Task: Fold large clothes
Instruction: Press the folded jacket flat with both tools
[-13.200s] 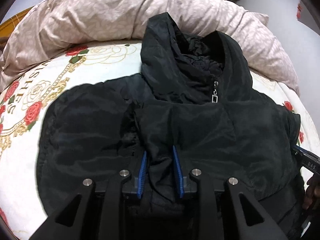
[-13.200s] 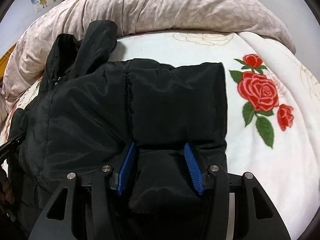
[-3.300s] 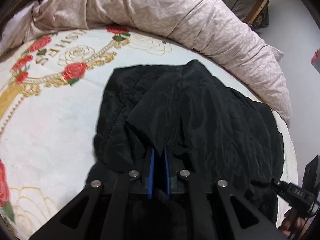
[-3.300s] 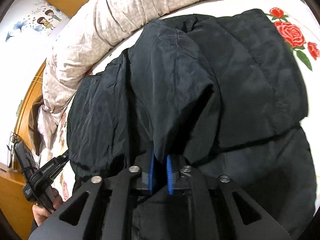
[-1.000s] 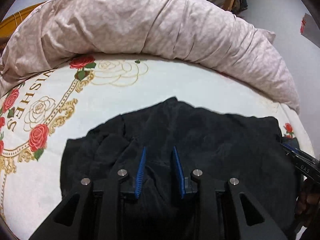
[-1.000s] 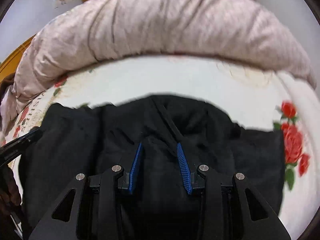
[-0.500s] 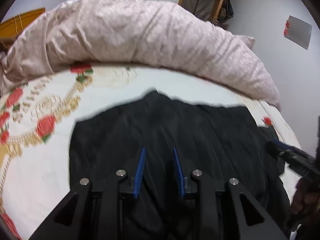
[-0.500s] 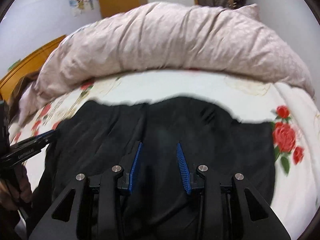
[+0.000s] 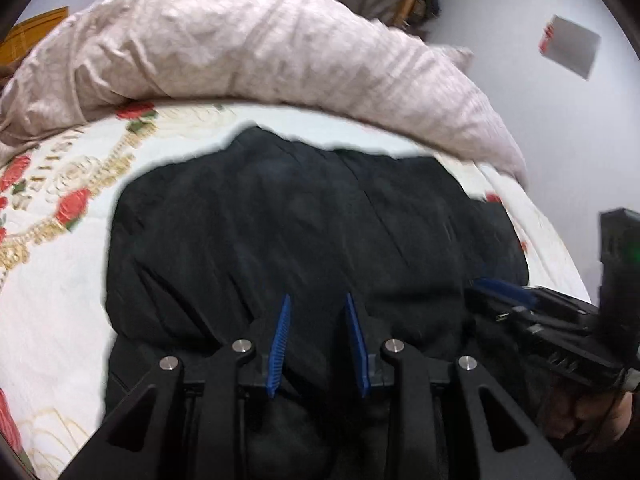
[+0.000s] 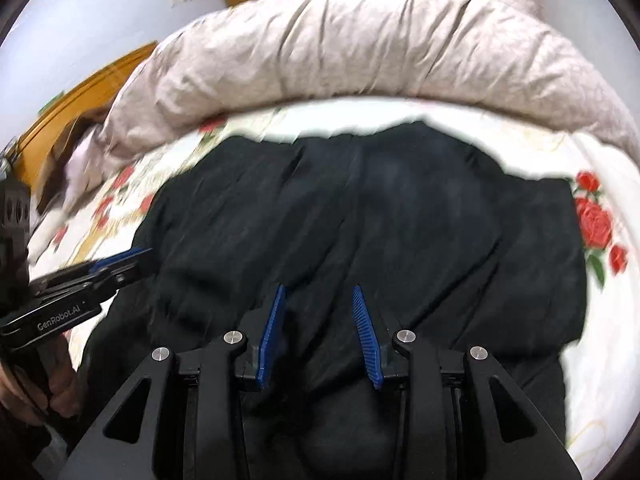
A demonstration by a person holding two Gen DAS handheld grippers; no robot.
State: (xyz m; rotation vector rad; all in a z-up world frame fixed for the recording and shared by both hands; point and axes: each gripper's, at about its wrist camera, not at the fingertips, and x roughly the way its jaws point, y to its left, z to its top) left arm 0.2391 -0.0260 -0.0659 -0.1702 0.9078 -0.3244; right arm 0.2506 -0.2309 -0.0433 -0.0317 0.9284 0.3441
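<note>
A black padded jacket (image 9: pixel 304 224) lies folded into a compact rectangle on the bed; it also shows in the right wrist view (image 10: pixel 392 216). My left gripper (image 9: pixel 318 300) is open, its blue pads (image 9: pixel 280 340) apart, above the near edge of the jacket with nothing between them. My right gripper (image 10: pixel 318 292) is open too, above the jacket's near edge. The right gripper also shows at the right of the left wrist view (image 9: pixel 520 300), and the left gripper at the left of the right wrist view (image 10: pixel 116 264).
The jacket rests on a white bedsheet with red roses (image 10: pixel 596 220) and gold lettering (image 9: pixel 52 184). A rolled pinkish duvet (image 9: pixel 260 52) runs along the far side of the bed. A wooden headboard (image 10: pixel 80 96) stands far left.
Both grippers have let go of the jacket and pulled back and up from it. The folded jacket now lies flat, with more of it in view.
</note>
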